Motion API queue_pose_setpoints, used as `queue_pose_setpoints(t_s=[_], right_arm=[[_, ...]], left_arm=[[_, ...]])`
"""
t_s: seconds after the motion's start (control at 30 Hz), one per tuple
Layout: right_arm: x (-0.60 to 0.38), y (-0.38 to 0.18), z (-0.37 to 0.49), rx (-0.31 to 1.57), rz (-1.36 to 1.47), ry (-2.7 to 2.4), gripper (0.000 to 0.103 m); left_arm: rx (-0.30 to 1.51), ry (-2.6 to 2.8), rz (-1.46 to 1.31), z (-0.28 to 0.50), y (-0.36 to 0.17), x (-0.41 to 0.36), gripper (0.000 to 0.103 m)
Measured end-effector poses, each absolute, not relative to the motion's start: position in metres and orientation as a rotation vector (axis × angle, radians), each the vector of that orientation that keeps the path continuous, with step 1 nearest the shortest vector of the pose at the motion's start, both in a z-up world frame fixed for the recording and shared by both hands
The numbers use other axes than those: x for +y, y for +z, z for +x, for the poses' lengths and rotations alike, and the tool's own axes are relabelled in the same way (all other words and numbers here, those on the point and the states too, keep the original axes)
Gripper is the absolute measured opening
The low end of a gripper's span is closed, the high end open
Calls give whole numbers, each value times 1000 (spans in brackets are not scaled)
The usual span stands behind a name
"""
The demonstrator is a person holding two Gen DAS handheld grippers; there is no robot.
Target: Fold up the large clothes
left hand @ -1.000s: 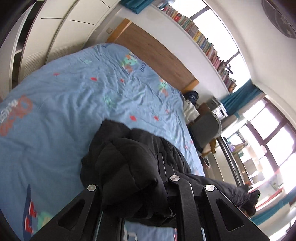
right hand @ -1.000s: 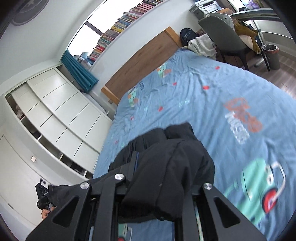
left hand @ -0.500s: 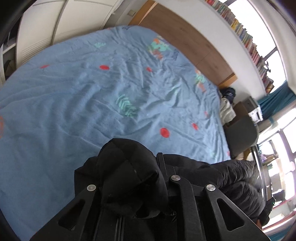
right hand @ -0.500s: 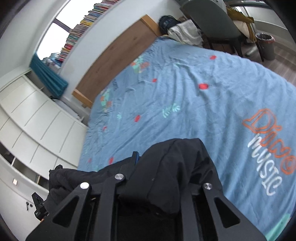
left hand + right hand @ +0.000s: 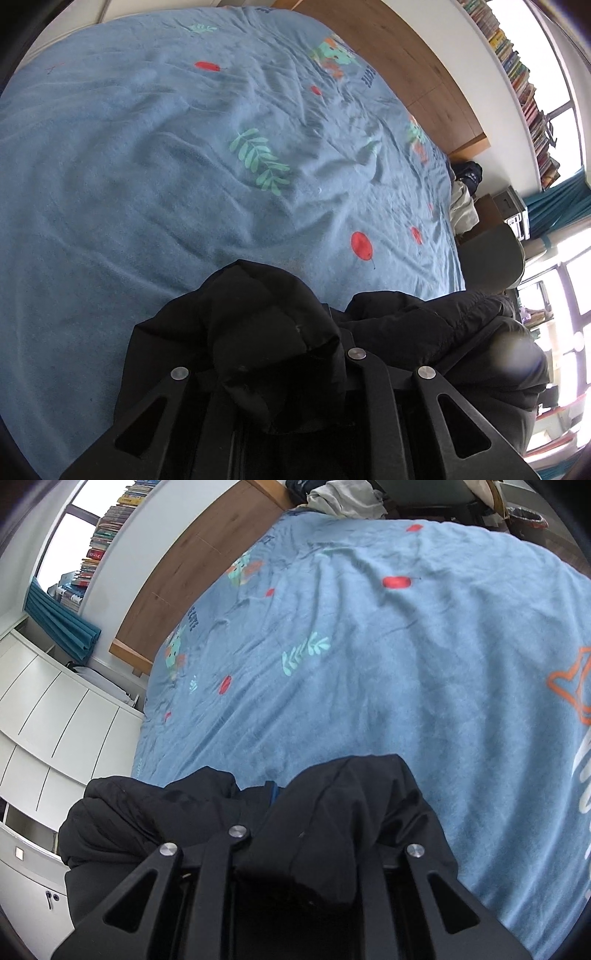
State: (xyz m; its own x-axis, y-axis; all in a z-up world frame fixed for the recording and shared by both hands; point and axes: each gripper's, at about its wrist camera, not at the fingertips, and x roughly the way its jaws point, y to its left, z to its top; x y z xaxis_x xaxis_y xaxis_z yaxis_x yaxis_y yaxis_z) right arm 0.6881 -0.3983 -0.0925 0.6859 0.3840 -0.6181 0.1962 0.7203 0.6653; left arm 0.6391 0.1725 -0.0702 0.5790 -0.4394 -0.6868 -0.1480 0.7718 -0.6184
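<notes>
A black puffy jacket (image 5: 424, 325) is bunched over my left gripper (image 5: 291, 332), which is still pinching a fold of it while its jaws are opening; the cloth hides the fingertips. The jacket stretches off to the right, low over the blue bed cover (image 5: 147, 166). In the right wrist view the same jacket (image 5: 147, 812) drapes over my right gripper (image 5: 314, 812), which is shut on another fold. That fold hangs just above the blue cover (image 5: 443, 664), and the rest trails to the left.
A wooden headboard (image 5: 406, 62) ends the bed, with a shelf of books (image 5: 524, 81) above it. A grey chair (image 5: 491, 254) stands beside the bed. White cabinets (image 5: 55, 720) line the other side. Light clothes (image 5: 343, 498) are piled near the headboard.
Both grippers have come down and forward over the bed with the jacket, and the blue cover now fills both views. The jacket hangs lower, close to the cover.
</notes>
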Motion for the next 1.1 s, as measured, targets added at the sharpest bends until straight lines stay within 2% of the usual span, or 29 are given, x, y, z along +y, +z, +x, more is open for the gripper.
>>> queue_pose_setpoints(t_s=[0.1,0.2,0.27,0.3,0.37,0.4,0.43,0.5,0.57,0.67,0.8,1.1], right_arm=[[-401,-84,684,819,771,139,19],[-410,-72,679,788,807,172,32],[-415,-58,673,754,841,201,59],[-418,-52,671,735,858,212,65],[-419,-38,668,707,893,222,83],[-421,-30,666,695,898,217,85],[-421,-23,663,680,899,214,87],[-423,-9,659,658,900,211,89],[-425,6,653,644,896,209,90],[-421,31,637,633,842,219,90],[-392,54,613,649,714,257,90],[-280,44,570,730,393,362,90]], left_arm=[[937,-197,-681,636,-55,173,23],[897,-210,-752,633,-36,188,31],[880,-215,-791,633,-26,195,35],[874,-217,-808,633,-20,198,40],[853,-218,-835,631,-7,202,51],[833,-214,-850,628,0,204,57],[818,-210,-869,627,6,206,61],[784,-182,-905,619,18,216,74],[760,-145,-899,613,31,222,78],[745,-123,-874,598,49,227,78],[769,-104,-697,576,68,199,78],[841,-197,-346,534,49,92,78]])
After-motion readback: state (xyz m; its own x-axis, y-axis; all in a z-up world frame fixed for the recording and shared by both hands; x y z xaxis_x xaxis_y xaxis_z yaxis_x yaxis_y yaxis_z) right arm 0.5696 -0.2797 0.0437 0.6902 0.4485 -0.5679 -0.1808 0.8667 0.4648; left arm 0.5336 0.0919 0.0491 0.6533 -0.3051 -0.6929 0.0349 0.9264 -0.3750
